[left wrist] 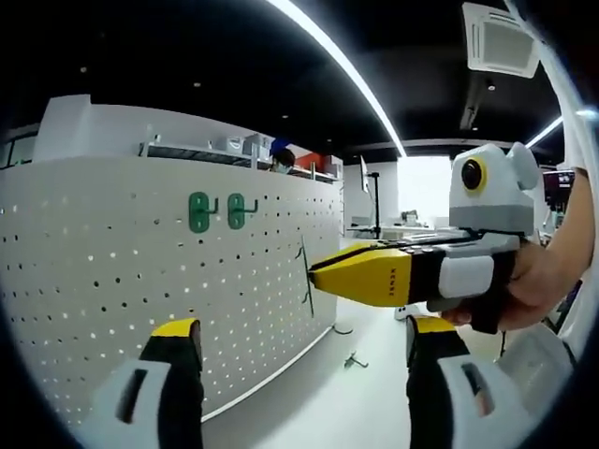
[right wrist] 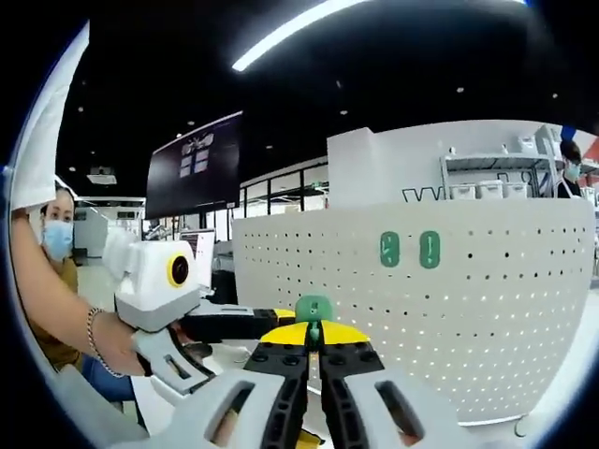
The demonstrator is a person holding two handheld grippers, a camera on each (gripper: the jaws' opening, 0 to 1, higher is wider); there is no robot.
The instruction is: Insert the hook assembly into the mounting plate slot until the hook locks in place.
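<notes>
The right gripper (right wrist: 314,348) is clenching a green hook (right wrist: 314,309), holding it just in front of the white pegboard (right wrist: 487,309). Two more green hooks (left wrist: 216,211) are hanging high on the pegboard. The left gripper (left wrist: 304,348) is standing released, facing the pegboard.
</notes>
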